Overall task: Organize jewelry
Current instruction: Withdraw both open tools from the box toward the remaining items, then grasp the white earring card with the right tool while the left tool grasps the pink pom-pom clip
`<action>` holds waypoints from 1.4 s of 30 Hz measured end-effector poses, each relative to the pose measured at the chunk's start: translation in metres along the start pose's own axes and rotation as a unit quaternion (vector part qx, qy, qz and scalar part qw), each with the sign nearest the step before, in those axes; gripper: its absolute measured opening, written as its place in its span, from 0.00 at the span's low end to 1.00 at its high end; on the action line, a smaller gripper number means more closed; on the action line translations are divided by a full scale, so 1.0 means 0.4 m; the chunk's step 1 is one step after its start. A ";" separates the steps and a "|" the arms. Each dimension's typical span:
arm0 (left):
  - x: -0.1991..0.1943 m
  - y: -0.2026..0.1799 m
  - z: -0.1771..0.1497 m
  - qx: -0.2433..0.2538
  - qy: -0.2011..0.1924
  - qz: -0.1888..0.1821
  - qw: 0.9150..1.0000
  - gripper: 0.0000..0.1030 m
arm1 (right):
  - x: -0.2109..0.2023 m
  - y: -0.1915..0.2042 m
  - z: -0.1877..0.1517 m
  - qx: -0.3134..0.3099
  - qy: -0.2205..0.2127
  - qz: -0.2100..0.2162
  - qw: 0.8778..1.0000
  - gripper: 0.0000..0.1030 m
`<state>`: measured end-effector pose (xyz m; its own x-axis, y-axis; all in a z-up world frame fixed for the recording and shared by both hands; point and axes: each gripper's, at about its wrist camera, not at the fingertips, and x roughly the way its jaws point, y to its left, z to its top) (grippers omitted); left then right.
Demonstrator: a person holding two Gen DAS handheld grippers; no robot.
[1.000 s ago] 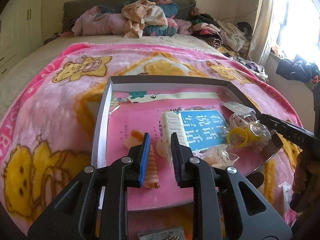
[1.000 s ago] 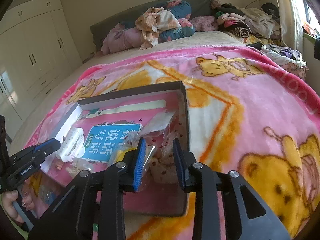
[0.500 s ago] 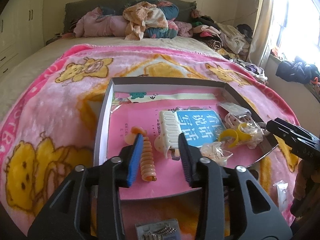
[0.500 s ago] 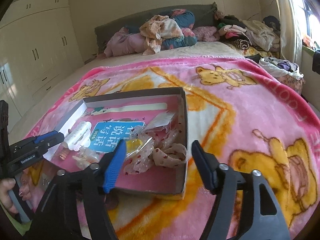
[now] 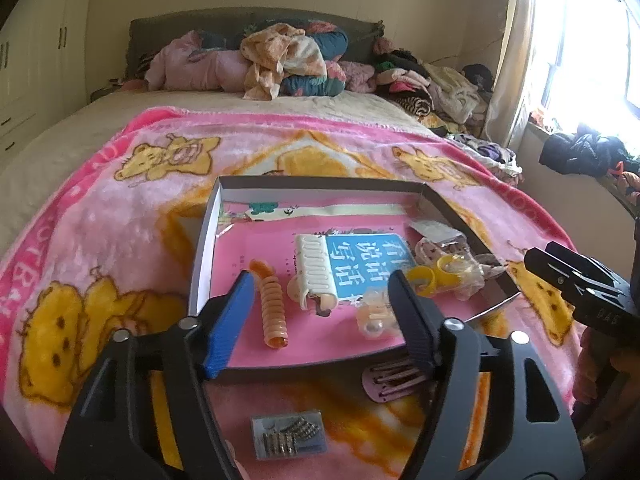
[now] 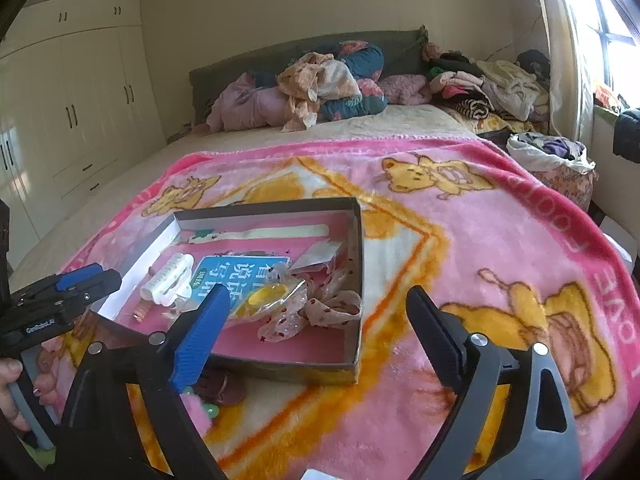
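Observation:
A shallow grey box (image 5: 206, 236) lies on the pink bear blanket. It holds an orange spiral hair tie (image 5: 273, 312), a white claw clip (image 5: 314, 270), a blue book (image 5: 364, 258), yellow rings in a clear bag (image 5: 434, 274) and a small bagged piece (image 5: 372, 314). My left gripper (image 5: 320, 322) is open and empty over the box's near edge. My right gripper (image 6: 316, 340) is open and empty at the box's (image 6: 358, 264) near right corner, above a dotted ribbon (image 6: 320, 312) and the bagged yellow rings (image 6: 268, 296).
Outside the box, near me, lie a pink hair comb (image 5: 394, 380) and a clear case of small metal pieces (image 5: 288, 436). Dark round pieces (image 6: 218, 388) lie by the box's near wall. Piled clothes (image 5: 288, 56) fill the bed's far end. A wardrobe (image 6: 68, 120) stands left.
Both grippers opened wide and drew back from the box. The orange spiral hair tie, earlier between the left fingers, now lies free in the box.

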<state>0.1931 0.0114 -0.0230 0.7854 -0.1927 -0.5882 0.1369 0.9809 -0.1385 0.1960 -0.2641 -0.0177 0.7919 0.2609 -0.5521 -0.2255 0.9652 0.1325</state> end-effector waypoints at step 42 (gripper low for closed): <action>-0.104 -0.117 -0.090 0.041 0.002 -0.045 0.998 0.84 | -0.173 -0.031 -0.171 0.015 0.016 -0.024 0.999 0.86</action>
<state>0.1321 -0.0276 -0.0206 0.7656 -0.2797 -0.5793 0.2550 0.9587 -0.1259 0.1051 -0.2954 -0.0375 0.7822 0.2143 -0.5850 -0.1703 0.9768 0.1301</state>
